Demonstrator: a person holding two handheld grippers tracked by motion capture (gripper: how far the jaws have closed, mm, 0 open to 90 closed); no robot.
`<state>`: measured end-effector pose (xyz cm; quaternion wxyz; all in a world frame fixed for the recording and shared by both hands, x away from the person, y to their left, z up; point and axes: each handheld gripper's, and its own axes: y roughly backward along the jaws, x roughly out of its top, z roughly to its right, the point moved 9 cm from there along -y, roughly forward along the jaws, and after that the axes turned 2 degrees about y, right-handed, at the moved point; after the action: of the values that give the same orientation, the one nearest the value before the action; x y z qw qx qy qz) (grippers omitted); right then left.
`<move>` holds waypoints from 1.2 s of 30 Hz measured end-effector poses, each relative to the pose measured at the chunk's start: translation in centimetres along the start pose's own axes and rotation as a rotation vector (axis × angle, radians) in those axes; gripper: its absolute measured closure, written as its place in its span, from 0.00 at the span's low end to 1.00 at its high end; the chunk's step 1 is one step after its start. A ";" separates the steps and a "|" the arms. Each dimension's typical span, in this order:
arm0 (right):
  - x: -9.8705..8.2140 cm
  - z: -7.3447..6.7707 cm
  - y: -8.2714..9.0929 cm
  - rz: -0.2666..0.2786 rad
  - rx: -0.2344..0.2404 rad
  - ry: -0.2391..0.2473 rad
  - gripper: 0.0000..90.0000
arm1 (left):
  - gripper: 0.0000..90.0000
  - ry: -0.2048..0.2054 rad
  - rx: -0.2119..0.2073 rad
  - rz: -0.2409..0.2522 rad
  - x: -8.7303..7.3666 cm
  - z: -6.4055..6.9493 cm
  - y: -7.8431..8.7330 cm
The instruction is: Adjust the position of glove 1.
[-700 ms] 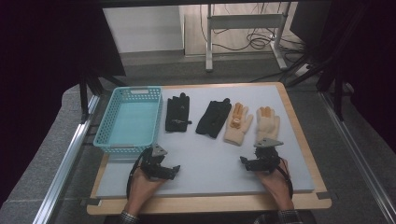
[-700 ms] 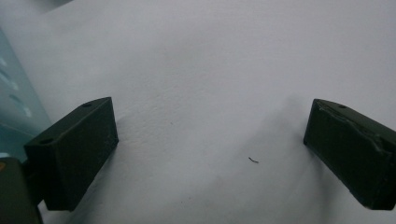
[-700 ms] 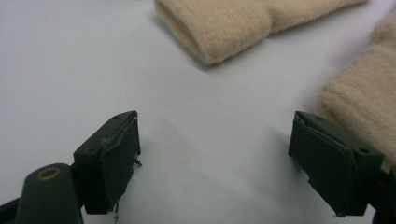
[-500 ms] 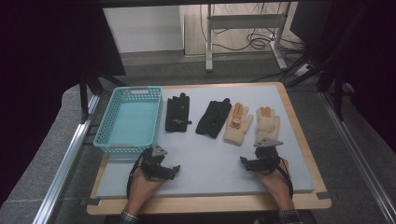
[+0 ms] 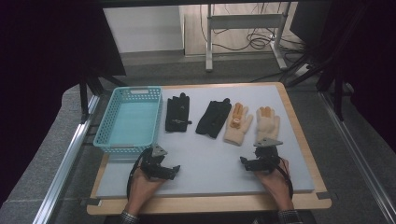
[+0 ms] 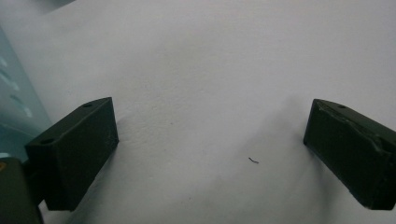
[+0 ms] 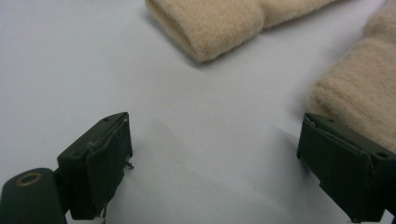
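Four gloves lie in a row on the grey mat (image 5: 210,163): two black gloves (image 5: 177,114) (image 5: 213,118) and two beige knitted gloves (image 5: 237,123) (image 5: 267,123). My left gripper (image 5: 172,171) rests on the mat just in front of the teal basket (image 5: 130,119), open, with bare mat between its jaws (image 6: 210,126). My right gripper (image 5: 246,164) rests on the mat just in front of the beige gloves, open and holding nothing (image 7: 215,140). In the right gripper view one beige cuff (image 7: 219,23) lies ahead, and the other beige cuff (image 7: 355,93) reaches close to one jaw.
The teal basket looks empty and its wall (image 6: 14,107) stands close beside the left gripper. The mat lies on a wooden board (image 5: 299,116) set on a framed table. Beyond the far edge are floor, cables and a metal stand (image 5: 243,28).
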<state>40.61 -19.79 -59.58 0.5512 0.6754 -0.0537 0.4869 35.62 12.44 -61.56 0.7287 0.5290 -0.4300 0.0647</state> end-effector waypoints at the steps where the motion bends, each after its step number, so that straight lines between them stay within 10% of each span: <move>1: 0.0 0.0 0.0 -0.001 0.001 0.001 0.11 | 0.04 0.000 0.000 0.000 0.0 0.0 0.0; 18: 0.3 -0.6 0.4 0.005 0.023 0.002 0.16 | 0.04 0.001 -0.001 0.001 0.0 0.0 0.0; 36: 5.3 -0.7 -0.1 0.047 0.086 -0.023 0.17 | 0.04 0.001 -0.001 0.001 0.0 0.0 0.0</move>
<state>43.01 -16.70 -55.89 0.5096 0.7024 -0.0548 0.4939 35.62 12.44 -61.55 0.7292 0.5283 -0.4299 0.0652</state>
